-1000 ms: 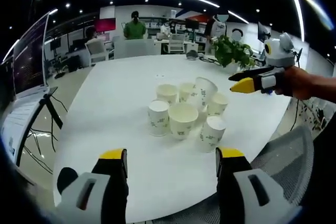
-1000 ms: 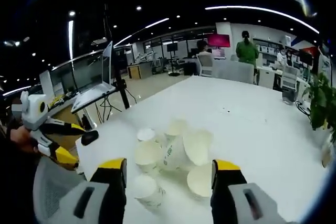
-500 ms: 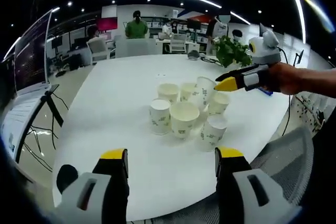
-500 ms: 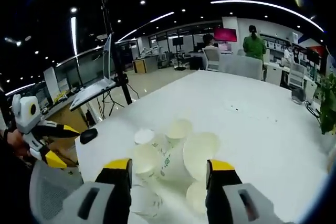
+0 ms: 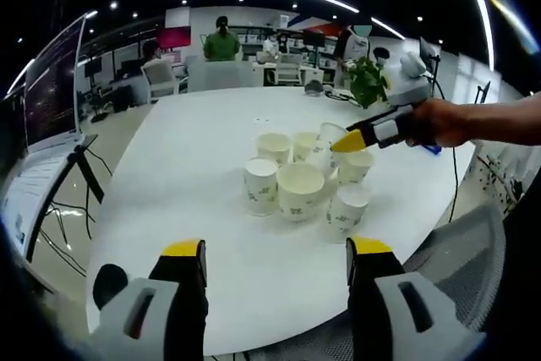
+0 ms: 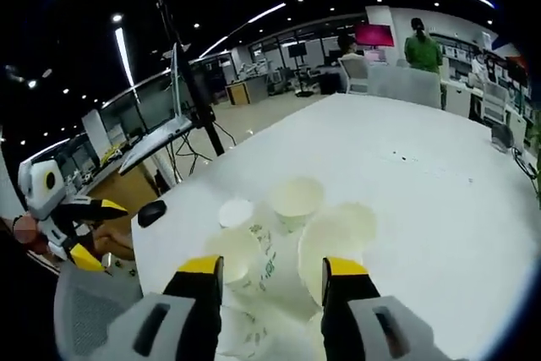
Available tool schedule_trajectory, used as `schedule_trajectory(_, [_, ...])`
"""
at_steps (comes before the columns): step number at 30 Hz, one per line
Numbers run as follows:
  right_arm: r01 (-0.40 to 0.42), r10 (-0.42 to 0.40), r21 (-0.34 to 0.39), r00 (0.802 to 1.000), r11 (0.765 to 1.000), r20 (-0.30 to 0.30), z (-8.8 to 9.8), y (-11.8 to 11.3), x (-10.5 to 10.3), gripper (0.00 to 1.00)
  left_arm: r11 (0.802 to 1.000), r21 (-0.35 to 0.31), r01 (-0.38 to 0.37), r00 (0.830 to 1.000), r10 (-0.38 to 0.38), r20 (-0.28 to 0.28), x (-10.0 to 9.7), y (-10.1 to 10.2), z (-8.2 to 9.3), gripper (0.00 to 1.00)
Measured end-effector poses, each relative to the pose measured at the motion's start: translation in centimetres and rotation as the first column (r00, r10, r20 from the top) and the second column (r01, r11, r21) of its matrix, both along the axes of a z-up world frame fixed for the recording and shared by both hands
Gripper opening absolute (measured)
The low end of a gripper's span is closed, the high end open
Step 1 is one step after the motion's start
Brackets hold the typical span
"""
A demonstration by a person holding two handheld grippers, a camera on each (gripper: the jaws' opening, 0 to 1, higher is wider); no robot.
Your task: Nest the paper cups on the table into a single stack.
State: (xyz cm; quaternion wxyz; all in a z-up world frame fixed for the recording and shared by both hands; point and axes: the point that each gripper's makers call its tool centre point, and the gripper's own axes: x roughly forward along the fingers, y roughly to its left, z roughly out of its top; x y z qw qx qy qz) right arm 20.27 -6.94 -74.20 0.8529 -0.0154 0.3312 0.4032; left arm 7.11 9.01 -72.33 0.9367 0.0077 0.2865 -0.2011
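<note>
Partly hidden behind the right tongs (image 6: 270, 266), the tilted cup (image 6: 283, 264) lies on its side among upright paper cups (image 5: 300, 188) mid-surface (image 5: 186, 175), mouth toward the far right edge; contact is unclear. Left tongs (image 5: 276, 249) hang released near the near edge.

Left gripper view faces cups (image 5: 302, 177) from farther back; right gripper view close above them (image 6: 287, 234)

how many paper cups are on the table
7 paper cups, clustered mid-table: two upright at the back, one tipped at the right gripper, one behind it, three in front. More may be hidden.
</note>
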Motion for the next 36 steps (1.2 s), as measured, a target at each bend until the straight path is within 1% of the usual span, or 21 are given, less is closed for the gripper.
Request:
schedule_trajectory(4, [-0.026,0.026,0.0,0.999,1.0,-0.026,-0.7,0.8,-0.1,0.45,1.0,0.0,0.004,1.0,-0.004,0.001,0.1,-0.1,0.0,0.66])
schedule_trajectory(7, [-0.042,0.042,0.0,0.999,0.999,-0.031,-0.5,1.2,-0.4,0.41,1.0,-0.004,-0.001,1.0,0.001,0.005,0.1,0.1,0.0,0.65])
schedule_trajectory(11, [-0.066,0.066,0.01,0.997,0.998,-0.034,-0.6,1.6,-0.5,0.3,1.0,-0.003,-0.006,1.0,0.006,0.0,-0.2,0.4,-0.1,0.65])
schedule_trajectory(16, [-0.09,0.091,0.019,0.995,0.996,-0.049,-0.7,2.0,-1.0,0.22,1.0,-0.004,-0.011,1.0,0.011,-0.005,-0.5,0.6,-0.2,0.64])
schedule_trajectory(19, [-0.104,0.106,0.029,0.993,0.994,-0.051,-0.8,2.4,-1.2,0.1,1.0,-0.006,-0.015,1.0,0.015,-0.005,-0.5,0.6,-0.1,0.63])
schedule_trajectory(21, [-0.11,0.113,0.052,0.992,0.993,-0.055,-0.7,2.7,-1.3,0.07,1.0,-0.008,-0.015,1.0,0.015,-0.005,-0.6,0.6,-0.1,0.63])
schedule_trajectory(23, [-0.117,0.12,0.059,0.991,0.991,-0.051,-0.6,2.9,-1.4,0.0,1.0,-0.009,-0.016,1.0,0.016,-0.005,-0.6,0.6,-0.1,0.62])
schedule_trajectory(25, [-0.14,0.142,0.058,0.989,0.988,-0.032,-0.5,3.1,-1.5,0.0,1.0,-0.009,-0.016,1.0,0.016,-0.005,-0.6,0.6,-0.1,0.62])
schedule_trajectory(27, [-0.15,0.153,0.064,0.988,0.987,-0.037,-0.2,3.2,-1.8,0.0,1.0,-0.01,-0.016,1.0,0.016,-0.005,-0.6,0.6,-0.2,0.62])
schedule_trajectory(30, [-0.175,0.176,0.052,0.984,0.983,-0.019,0.5,3.4,-2.3,0.0,1.0,-0.01,-0.017,1.0,0.017,-0.007,-0.7,0.5,-0.2,0.62])
schedule_trajectory(34, [-0.197,0.197,0.037,0.98,0.98,-0.004,0.4,3.5,-2.3,0.0,1.0,-0.01,-0.017,1.0,0.017,-0.006,-0.7,0.5,-0.2,0.62])
schedule_trajectory(36, [-0.21,0.21,0.03,0.978,0.977,0.005,0.7,3.7,-2.6,0.0,1.0,-0.011,-0.019,1.0,0.019,-0.005,-0.7,0.5,-0.2,0.62])
